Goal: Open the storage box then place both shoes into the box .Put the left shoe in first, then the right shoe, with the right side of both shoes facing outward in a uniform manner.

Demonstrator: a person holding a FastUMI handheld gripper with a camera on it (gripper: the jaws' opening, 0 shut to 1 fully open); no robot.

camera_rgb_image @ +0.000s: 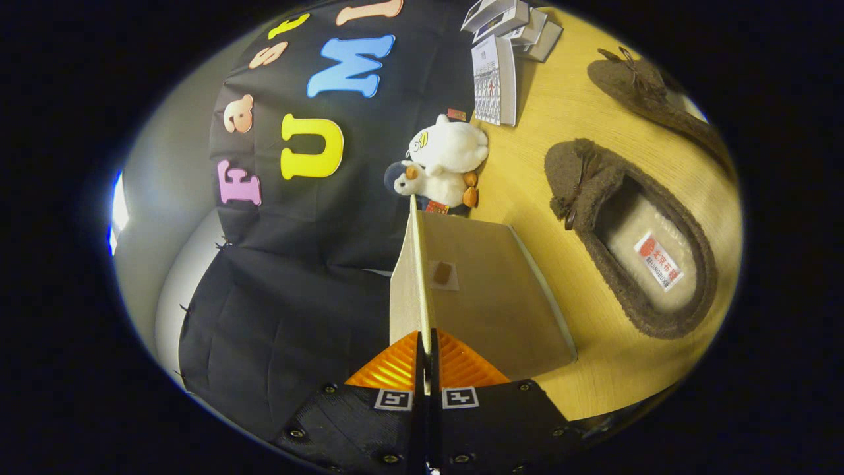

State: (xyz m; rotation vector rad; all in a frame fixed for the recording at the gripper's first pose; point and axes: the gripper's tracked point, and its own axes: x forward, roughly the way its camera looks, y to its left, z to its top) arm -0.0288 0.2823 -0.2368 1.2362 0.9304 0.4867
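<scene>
On the wooden table [547, 119] you have two brown slippers: the nearer slipper [630, 241] lies just right of the box, opening up, and the second slipper [649, 99] lies farther off to the right, apart from the first. Beyond the fingers, a white plush toy [443, 166] sits against the booth wall, and a stack of small cartons [511, 26] with a calendar card [494, 82] stands farther back. Your view is rolled, so the table runs up the right side. The gripper [427, 359] has its fingers pressed together on the thin edge of the box lid [417, 277], which stands raised ahead of them; the cardboard box [494, 297] extends to its right.
</scene>
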